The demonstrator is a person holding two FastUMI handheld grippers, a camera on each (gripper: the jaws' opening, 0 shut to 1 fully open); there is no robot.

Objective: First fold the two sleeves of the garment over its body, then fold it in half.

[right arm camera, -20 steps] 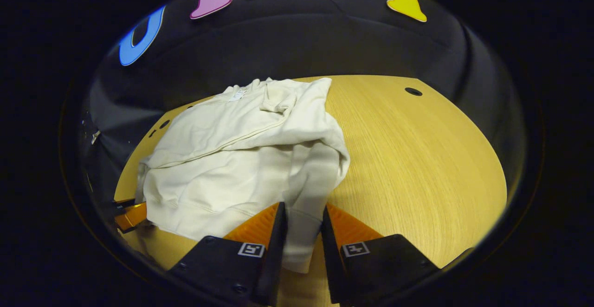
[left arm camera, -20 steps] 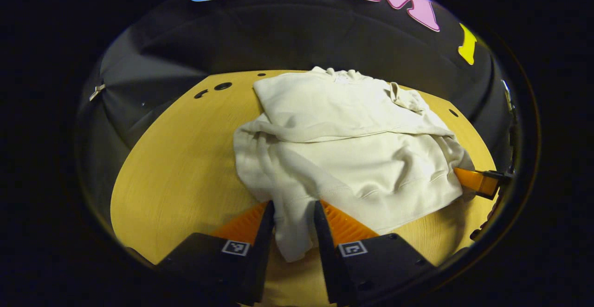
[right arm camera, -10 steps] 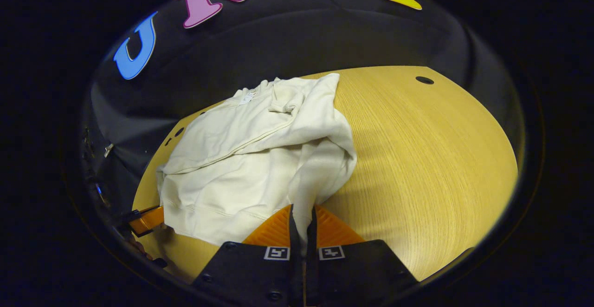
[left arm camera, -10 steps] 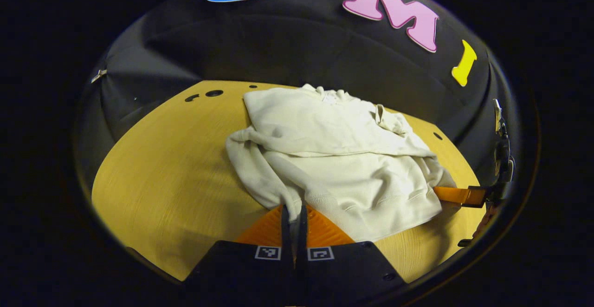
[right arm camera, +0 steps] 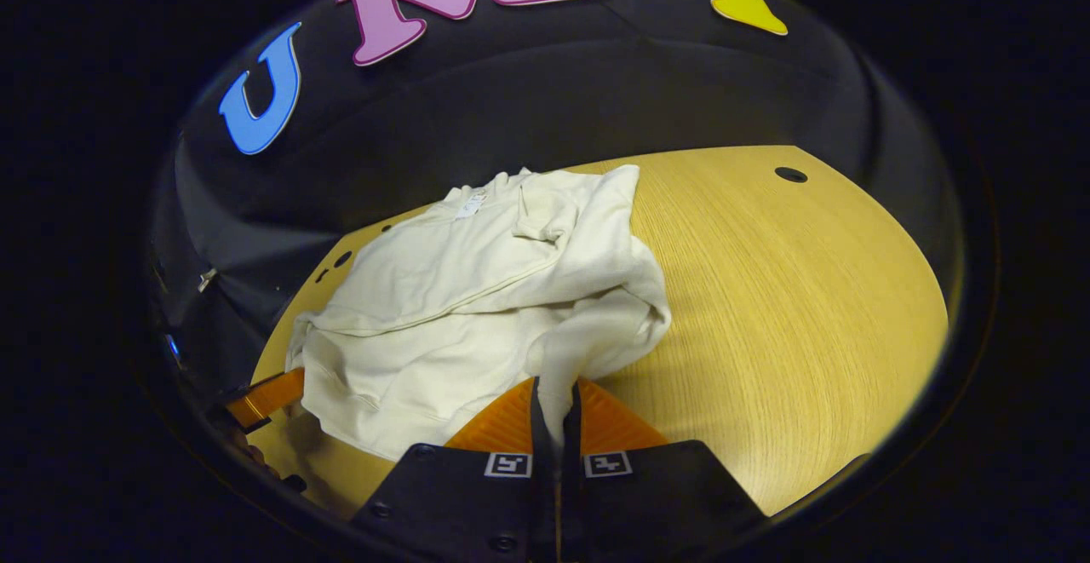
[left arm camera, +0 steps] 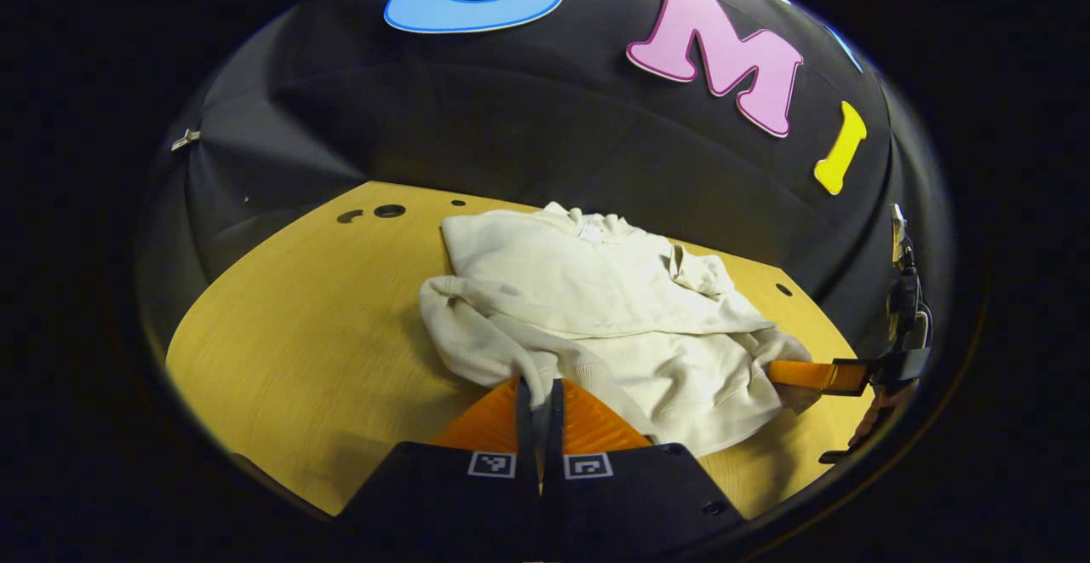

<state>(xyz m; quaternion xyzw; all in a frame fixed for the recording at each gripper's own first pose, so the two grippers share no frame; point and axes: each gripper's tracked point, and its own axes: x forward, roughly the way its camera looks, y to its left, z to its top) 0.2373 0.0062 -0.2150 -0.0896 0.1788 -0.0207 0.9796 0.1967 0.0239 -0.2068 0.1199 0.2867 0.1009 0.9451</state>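
A cream sweatshirt [left arm camera: 596, 307] lies on the wooden table [left arm camera: 289, 333], sleeves folded across its body, collar toward the far wall. My left gripper [left arm camera: 538, 388] is shut on the near left corner of its hem, and the cloth rises off the table there. In the right gripper view the sweatshirt [right arm camera: 460, 307] spreads to the left, and my right gripper [right arm camera: 556, 393] is shut on the near right hem corner, which stands up in a peak. The right gripper [left arm camera: 817, 374] also shows at the far right of the left gripper view, and the left gripper [right arm camera: 264, 397] at the lower left of the right gripper view.
The round table's far edge meets the black cloth wall. Small cable holes [left arm camera: 388, 210] sit near the table's back left, another hole [right arm camera: 790, 175] at the back right. Bare wood [right arm camera: 792, 316] stretches right of the garment.
Both grippers closed from open onto the hem corners, then rose, lifting the garment's near edge off the table and drawing it up.
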